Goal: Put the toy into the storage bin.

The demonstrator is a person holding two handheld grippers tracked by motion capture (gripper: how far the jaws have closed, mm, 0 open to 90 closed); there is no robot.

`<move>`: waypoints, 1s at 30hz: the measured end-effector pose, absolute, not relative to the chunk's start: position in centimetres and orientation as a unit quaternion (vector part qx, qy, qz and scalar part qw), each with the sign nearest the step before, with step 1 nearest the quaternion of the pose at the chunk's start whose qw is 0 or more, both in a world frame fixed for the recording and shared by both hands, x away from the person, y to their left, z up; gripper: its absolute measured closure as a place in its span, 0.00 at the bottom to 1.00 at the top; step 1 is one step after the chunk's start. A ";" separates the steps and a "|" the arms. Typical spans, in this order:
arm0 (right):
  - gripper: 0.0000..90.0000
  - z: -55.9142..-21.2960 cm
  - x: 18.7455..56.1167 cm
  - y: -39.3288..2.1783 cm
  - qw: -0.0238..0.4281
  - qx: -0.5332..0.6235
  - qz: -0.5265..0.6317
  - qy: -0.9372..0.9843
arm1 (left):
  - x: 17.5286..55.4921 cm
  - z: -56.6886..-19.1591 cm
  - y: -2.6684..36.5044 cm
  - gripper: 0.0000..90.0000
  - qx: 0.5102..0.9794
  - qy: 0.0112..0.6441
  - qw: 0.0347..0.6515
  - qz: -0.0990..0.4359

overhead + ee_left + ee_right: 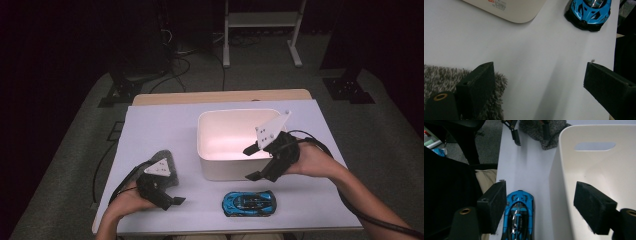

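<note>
Toy car sits on the table, lower middle of frame, just in front of the white bin. Right gripper hangs wide open, empty, above the bin's near wall; left gripper open, empty, beside a grey cloth. Risk: a reach for the car clips the bin wall or pushes the car off the near edge.

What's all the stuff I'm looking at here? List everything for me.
toy car: one, blue and black, near table edge, in front of the bin.
bin: one, white, mid-table, nothing seen inside.
fuzzy cloth: one, grey, left of the bin, under the left gripper.
table: one, white top.
shelf frame: one, white, on the floor behind.
left hand-held gripper: one, black, jaws open, low over the cloth's edge.
right hand-held gripper: one, black, jaws open and holding nothing, at the bin's near right corner.
</note>
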State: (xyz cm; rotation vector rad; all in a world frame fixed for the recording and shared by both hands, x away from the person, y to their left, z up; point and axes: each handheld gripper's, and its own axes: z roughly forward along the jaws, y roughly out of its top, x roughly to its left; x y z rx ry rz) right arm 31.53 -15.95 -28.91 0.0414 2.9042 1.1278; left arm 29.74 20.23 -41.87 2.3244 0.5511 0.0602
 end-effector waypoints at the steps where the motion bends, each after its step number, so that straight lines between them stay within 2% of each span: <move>1: 0.26 -29.1 31.3 -16.0 0.012 0.015 0.363 0.932 | 29.7 -41.8 20.2 0.11 0.905 0.214 0.367 0.024; 12: 0.21 -33.7 28.3 -16.5 0.006 0.032 0.348 0.937 | 29.7 -41.9 20.1 0.11 0.906 0.214 0.364 0.023; 19: 0.21 -36.8 27.8 -15.9 -0.006 0.040 0.335 0.941 | 29.7 -41.8 20.2 0.11 0.907 0.213 0.363 0.023; 30: 0.20 -40.5 27.5 -15.3 0.000 0.052 0.312 0.949 | 29.7 -41.9 20.3 0.11 0.906 0.214 0.365 0.022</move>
